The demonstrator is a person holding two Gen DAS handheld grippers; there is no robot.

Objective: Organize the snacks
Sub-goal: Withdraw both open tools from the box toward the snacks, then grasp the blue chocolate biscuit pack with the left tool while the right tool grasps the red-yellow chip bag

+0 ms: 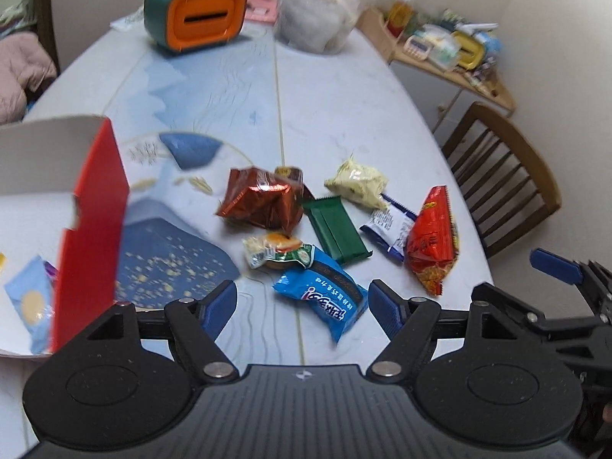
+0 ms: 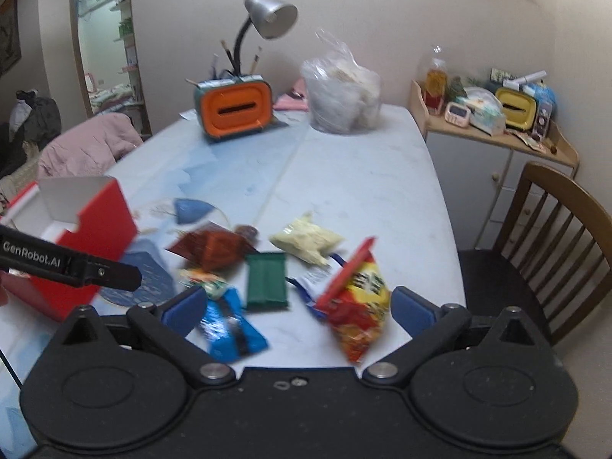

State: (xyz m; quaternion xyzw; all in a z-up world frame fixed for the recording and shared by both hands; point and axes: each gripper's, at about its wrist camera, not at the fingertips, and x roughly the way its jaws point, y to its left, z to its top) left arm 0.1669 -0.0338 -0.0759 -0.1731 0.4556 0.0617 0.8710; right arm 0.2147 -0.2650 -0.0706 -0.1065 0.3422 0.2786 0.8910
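Several snack packets lie loose on the table [image 1: 344,88]: a brown foil one [image 1: 264,199], a green bar [image 1: 336,229], a pale yellow one [image 1: 357,183], a red one [image 1: 432,237] and a blue one [image 1: 325,298]. A red box [image 1: 91,206] stands open at the left with a light blue packet [image 1: 30,302] inside. My left gripper [image 1: 304,298] hangs open over the blue packet, pads apart from it. My right gripper [image 2: 298,306] is wide open above the table, with the blue packet [image 2: 229,325] and red packet [image 2: 355,313] in front of its fingers, gripping nothing.
At the far end stand an orange and green holder [image 2: 233,111], a desk lamp [image 2: 267,19] and a clear plastic bag [image 2: 340,95]. A wooden chair [image 2: 554,237] stands at the table's right edge. Behind it is a cluttered cabinet [image 2: 493,145].
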